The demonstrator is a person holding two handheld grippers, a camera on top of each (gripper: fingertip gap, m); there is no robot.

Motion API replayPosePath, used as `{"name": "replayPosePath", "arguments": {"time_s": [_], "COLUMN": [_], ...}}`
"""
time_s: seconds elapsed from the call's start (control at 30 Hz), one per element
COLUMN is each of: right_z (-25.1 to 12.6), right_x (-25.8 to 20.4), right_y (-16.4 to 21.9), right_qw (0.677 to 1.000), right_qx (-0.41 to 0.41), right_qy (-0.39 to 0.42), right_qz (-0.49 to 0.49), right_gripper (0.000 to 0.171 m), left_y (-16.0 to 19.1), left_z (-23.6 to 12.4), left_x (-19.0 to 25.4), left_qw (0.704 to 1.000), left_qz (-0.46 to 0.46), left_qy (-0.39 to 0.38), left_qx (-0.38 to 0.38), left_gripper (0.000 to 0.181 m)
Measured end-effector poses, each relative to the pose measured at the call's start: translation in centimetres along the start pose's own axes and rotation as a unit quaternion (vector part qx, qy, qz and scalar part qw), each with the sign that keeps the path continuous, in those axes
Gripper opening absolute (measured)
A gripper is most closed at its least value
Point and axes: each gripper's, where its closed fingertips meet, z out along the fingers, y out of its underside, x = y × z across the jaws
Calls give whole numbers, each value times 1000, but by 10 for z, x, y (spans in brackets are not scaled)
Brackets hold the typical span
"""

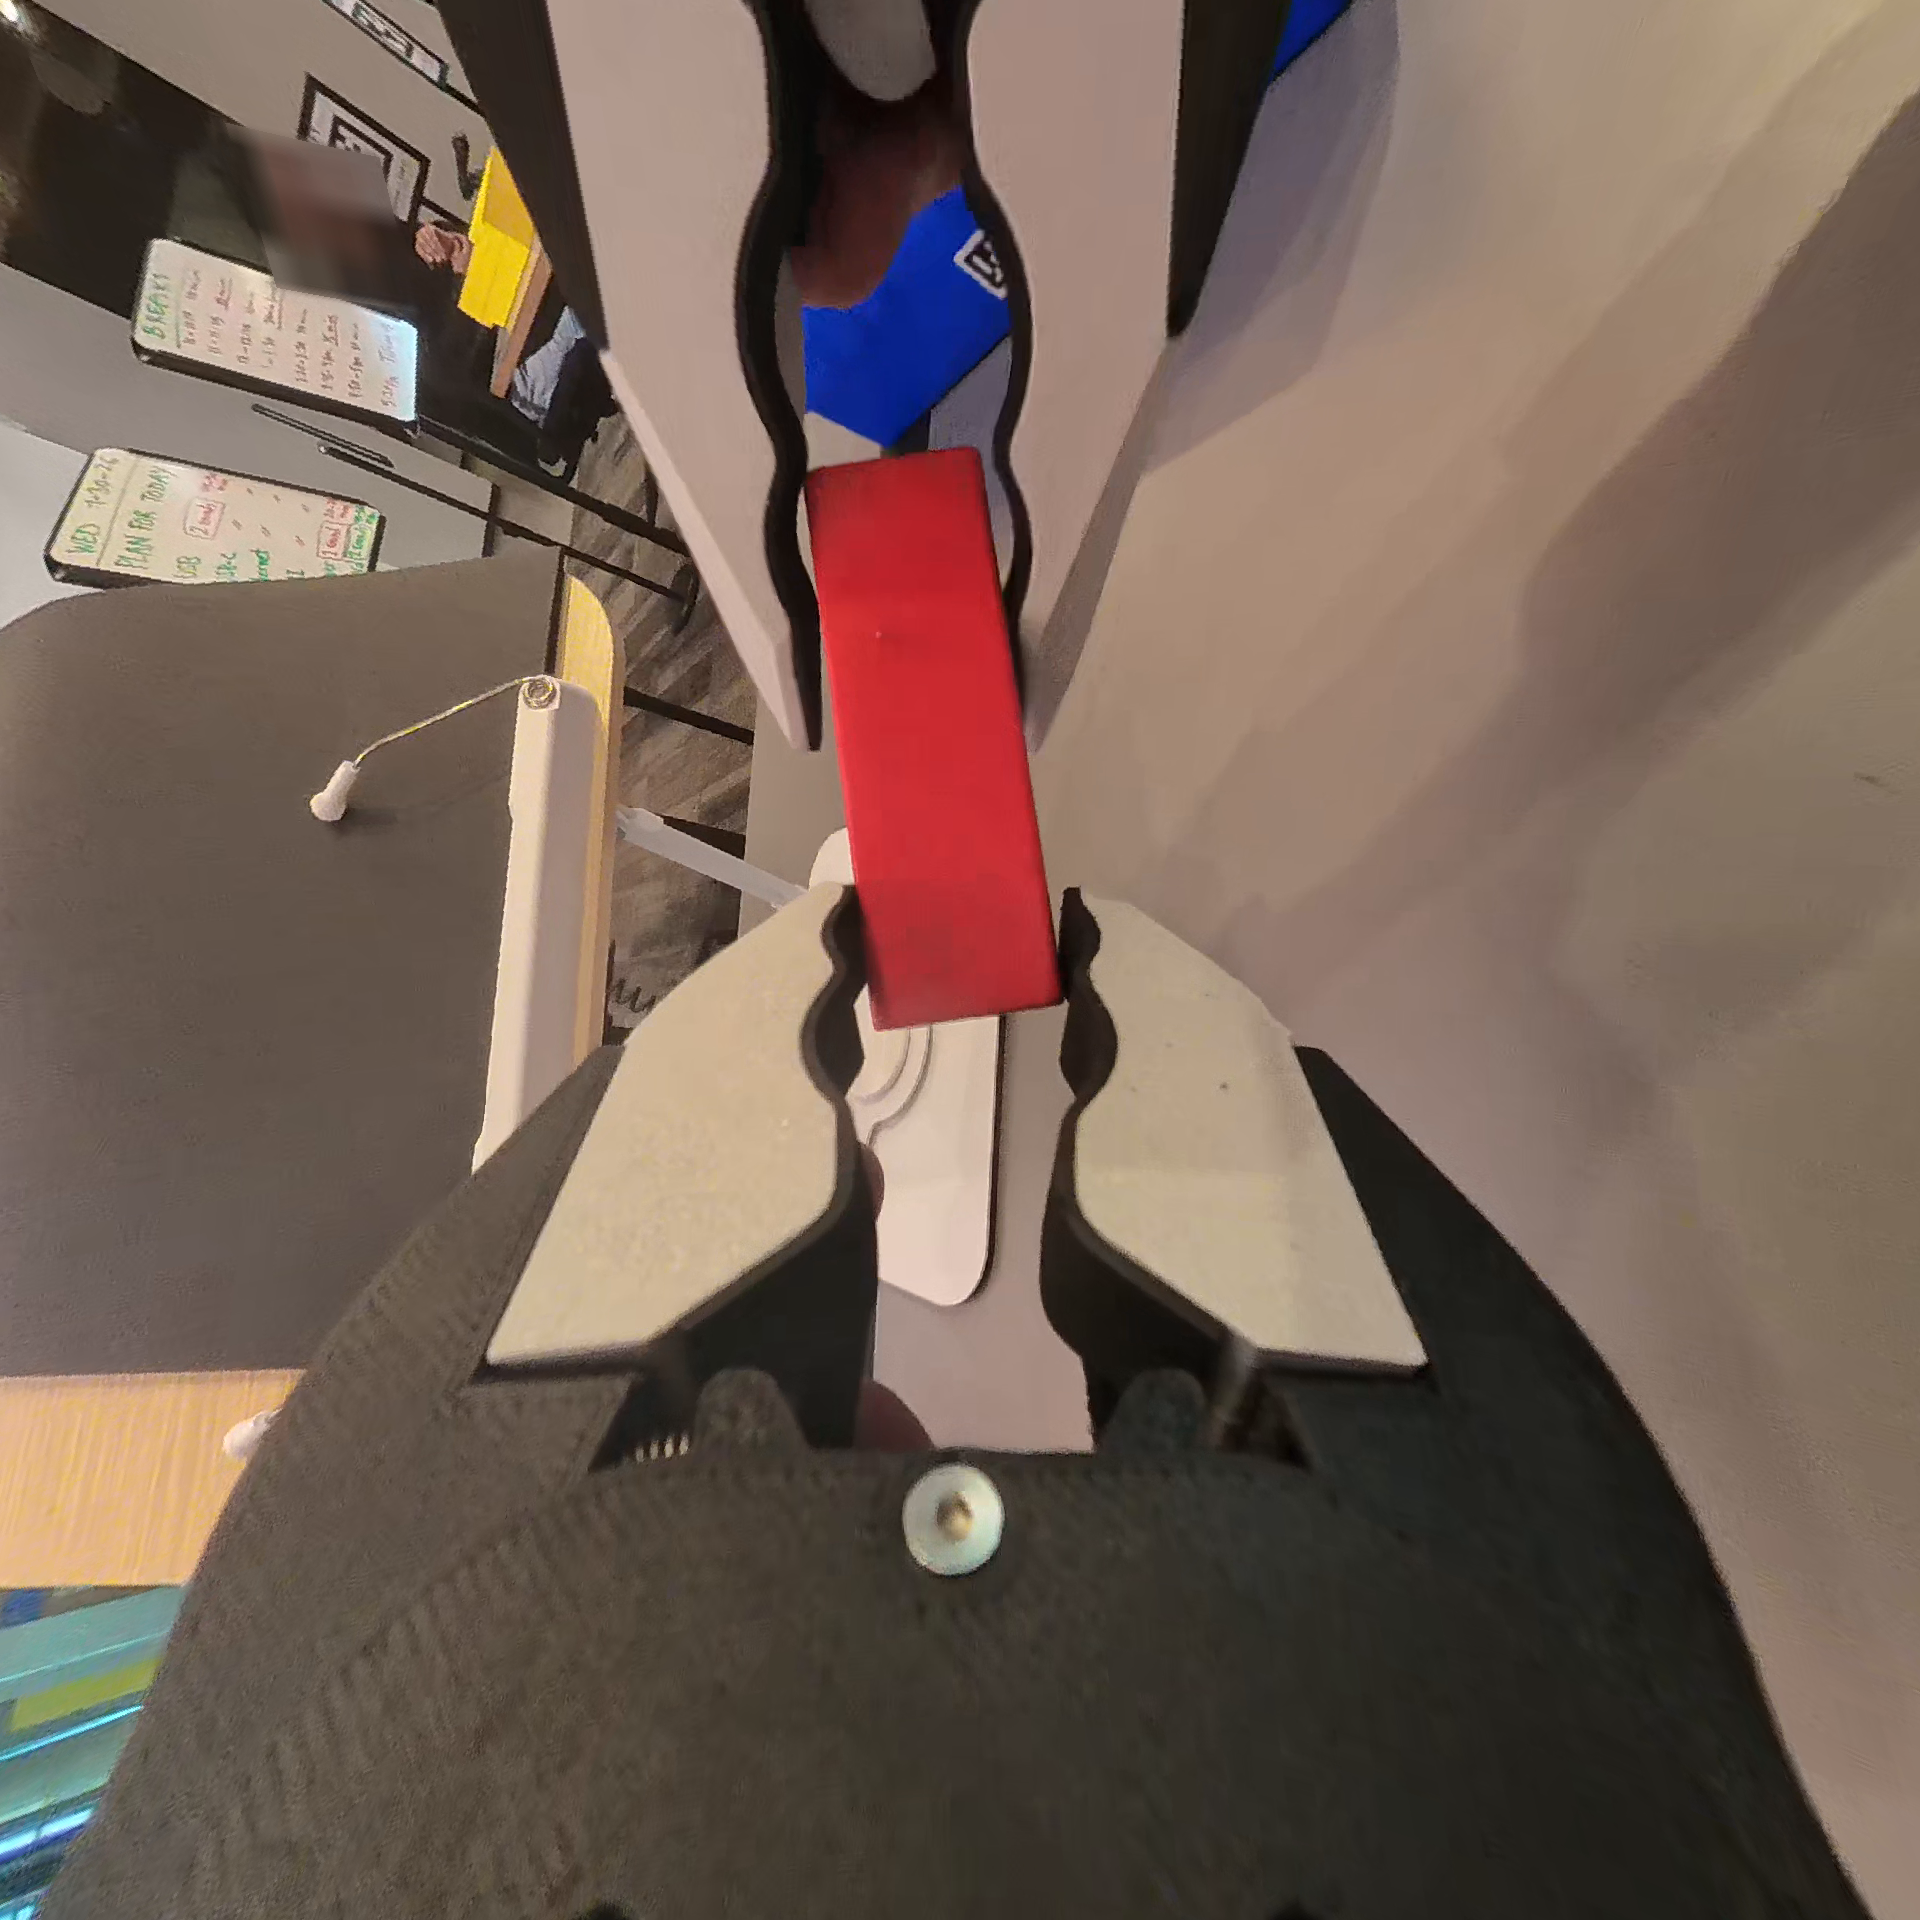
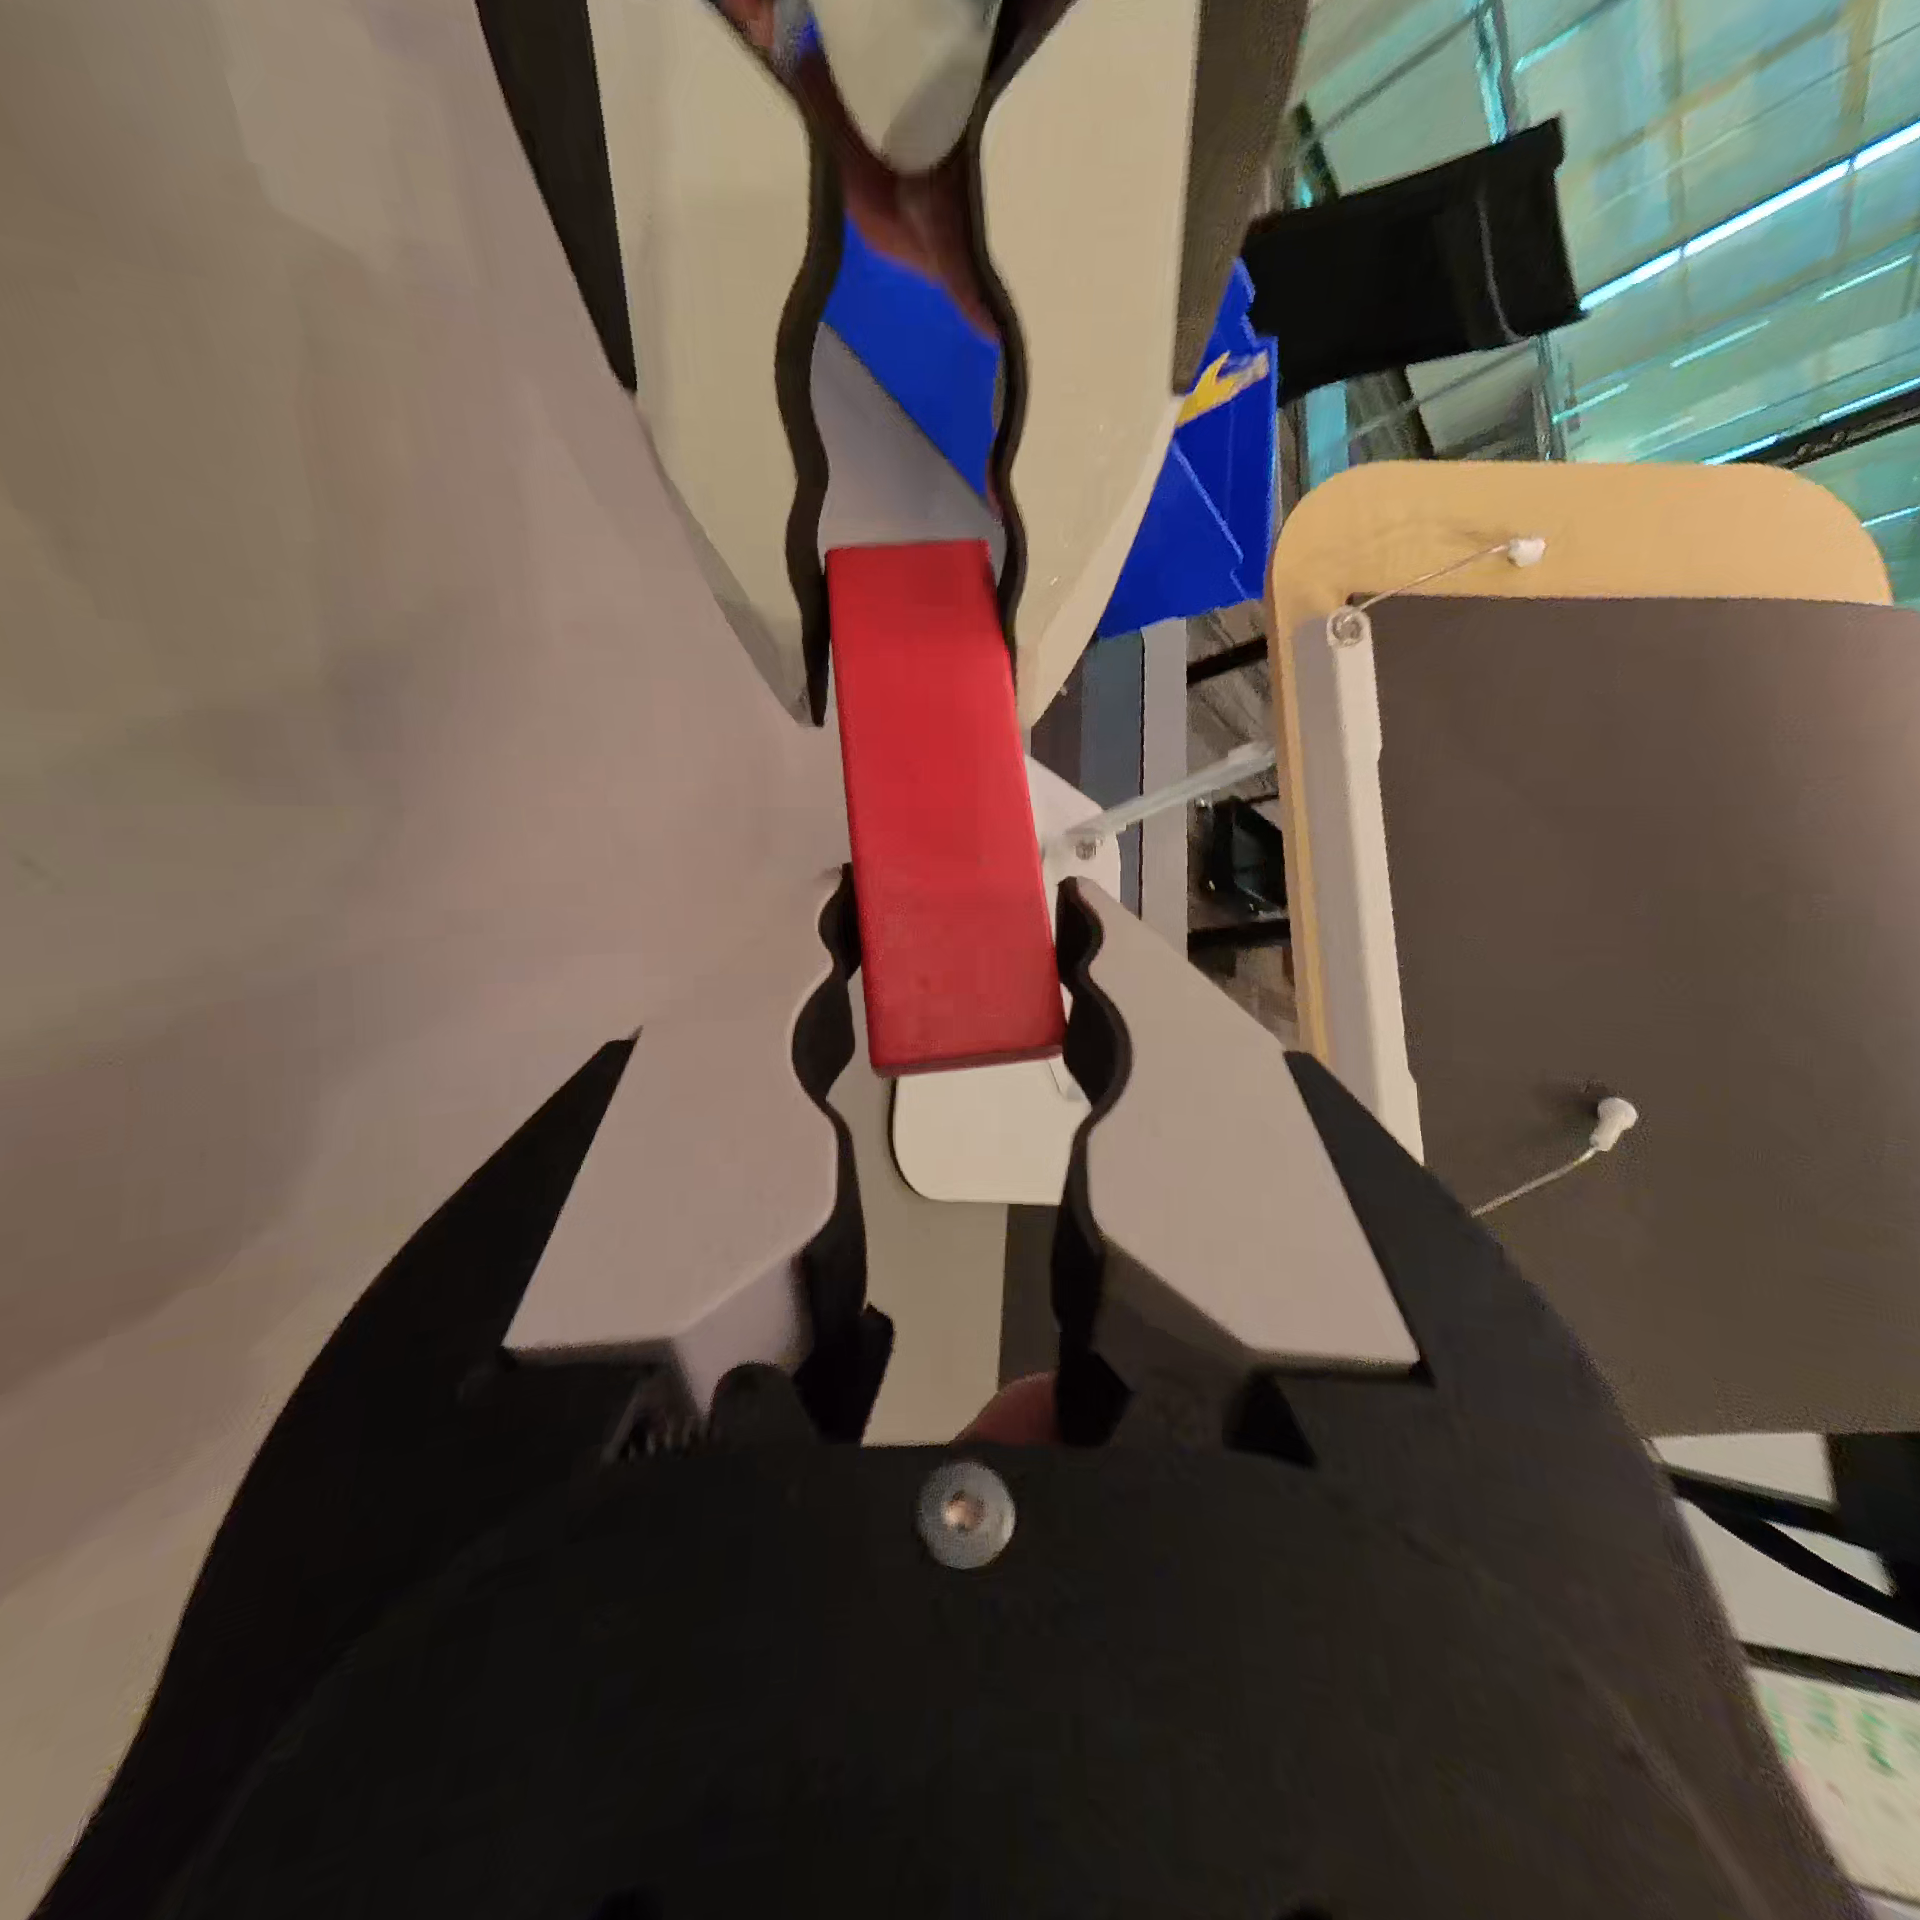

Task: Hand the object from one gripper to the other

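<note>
A red rectangular block [image 1: 925, 727] hangs in the air between my two grippers, which face each other tip to tip. In the left wrist view my left gripper [image 1: 956, 914] is at the bottom with its jaws closed against the block's near end. My right gripper [image 1: 914, 717] comes in from the top and clamps the far end. The right wrist view mirrors this: my right gripper [image 2: 951, 904] grips the near end of the block [image 2: 935, 790], and my left gripper [image 2: 914, 707] grips the far end. Both hold it at once.
A beige wall [image 1: 1507, 623] is close beside the grippers. A dark grey table with a wooden edge [image 1: 260, 935] [image 2: 1662, 935] is on the other side. A blue bin [image 2: 1195, 520], a white bracket [image 2: 977, 1143], whiteboards [image 1: 281, 332] and a seated person are farther off. Left and right tips are no more than a few centimetres apart.
</note>
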Motion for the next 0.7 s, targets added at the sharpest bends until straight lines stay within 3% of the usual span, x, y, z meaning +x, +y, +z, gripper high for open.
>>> {"name": "replayPosePath", "arguments": {"time_s": [0.17, 0.3, 0.37, 0.5, 0.6, 0.7], "right_z": [4, 4, 2, -1, 2, 11], "right_x": [-2, 2, 10, 36, 45, 41], "right_y": [3, -4, -9, -11, -14, -12], "right_qw": [999, 1000, 998, 991, 985, 985], "right_qx": [-24, 13, 43, 69, 82, 77], "right_qy": [1, 5, 20, 94, 132, 137], "right_qz": [-21, 9, 36, 60, 69, 66], "right_gripper": [31, 31, 31, 31, 32, 32], "left_y": [4, -1, -2, -6, -10, 0], "left_z": [0, -6, -10, -19, -21, -16], "left_x": [0, -6, -16, -38, -52, -54], "left_qw": [1000, 1000, 999, 991, 972, 971], "left_qz": [12, -17, -34, -110, -198, -212], "left_qy": [-2, -2, -18, -45, -53, -60], "left_qx": [-15, 11, 21, 67, 115, 97], "left_gripper": [35, 34, 45, 60, 59, 59]}}
